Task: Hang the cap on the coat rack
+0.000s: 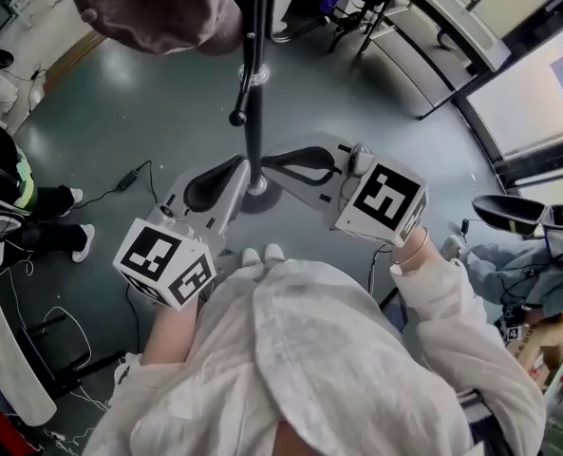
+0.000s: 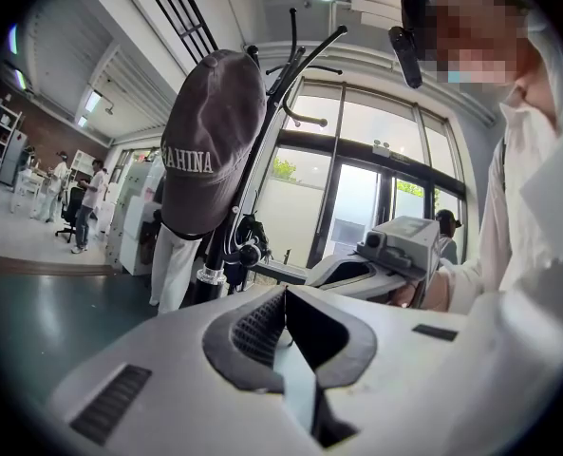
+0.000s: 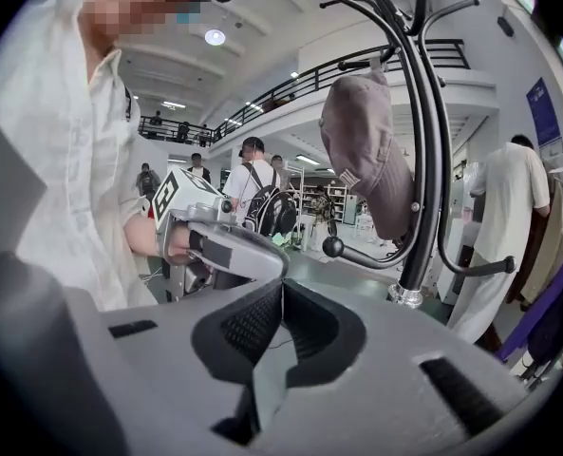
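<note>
A dark grey-brown cap (image 1: 153, 8) hangs on an upper hook of the black coat rack (image 1: 253, 112), free of both grippers. In the left gripper view the cap (image 2: 210, 141) shows its lettered back against the rack pole (image 2: 262, 150). In the right gripper view the cap (image 3: 362, 150) hangs beside the pole (image 3: 423, 160). My left gripper (image 1: 241, 164) and right gripper (image 1: 267, 164) point at the pole from either side, low down and well below the cap. The left gripper (image 2: 284, 293) and the right gripper (image 3: 282, 288) both have jaws shut with nothing between them.
The rack's round base (image 1: 257, 196) stands on the grey floor just ahead of my feet. Cables (image 1: 129, 177) lie at the left near a seated person (image 1: 15, 198). A white desk (image 1: 452, 17) and chair legs stand behind the rack. Several people stand in the background (image 3: 253, 183).
</note>
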Demonstrator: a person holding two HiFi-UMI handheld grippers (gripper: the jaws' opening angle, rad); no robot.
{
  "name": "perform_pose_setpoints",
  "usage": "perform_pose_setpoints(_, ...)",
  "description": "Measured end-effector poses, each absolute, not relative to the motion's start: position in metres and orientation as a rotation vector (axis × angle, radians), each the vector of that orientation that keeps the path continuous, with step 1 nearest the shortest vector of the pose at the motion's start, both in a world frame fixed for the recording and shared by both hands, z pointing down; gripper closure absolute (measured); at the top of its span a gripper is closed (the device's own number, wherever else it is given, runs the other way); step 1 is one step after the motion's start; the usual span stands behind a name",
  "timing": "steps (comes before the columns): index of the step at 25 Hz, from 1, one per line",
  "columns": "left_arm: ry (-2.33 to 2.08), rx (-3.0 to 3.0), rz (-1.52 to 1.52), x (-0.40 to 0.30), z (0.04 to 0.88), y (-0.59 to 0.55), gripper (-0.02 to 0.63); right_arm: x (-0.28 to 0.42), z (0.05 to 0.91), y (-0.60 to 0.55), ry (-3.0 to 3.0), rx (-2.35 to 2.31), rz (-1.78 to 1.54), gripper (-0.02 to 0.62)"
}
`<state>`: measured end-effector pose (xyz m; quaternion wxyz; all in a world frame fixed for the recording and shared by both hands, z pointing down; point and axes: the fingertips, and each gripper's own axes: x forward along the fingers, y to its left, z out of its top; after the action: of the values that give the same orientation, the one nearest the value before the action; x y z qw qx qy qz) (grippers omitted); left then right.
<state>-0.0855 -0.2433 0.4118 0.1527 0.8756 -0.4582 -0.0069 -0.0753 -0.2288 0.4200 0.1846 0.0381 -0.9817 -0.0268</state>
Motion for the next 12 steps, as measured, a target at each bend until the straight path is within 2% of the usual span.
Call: perform_pose_setpoints(12,-1.299,2.494,-0.014,-0.09,0.423,-0.24,0.59,-0.079,0.435,-0.228,-2.732,0.074,-0.101,0.592)
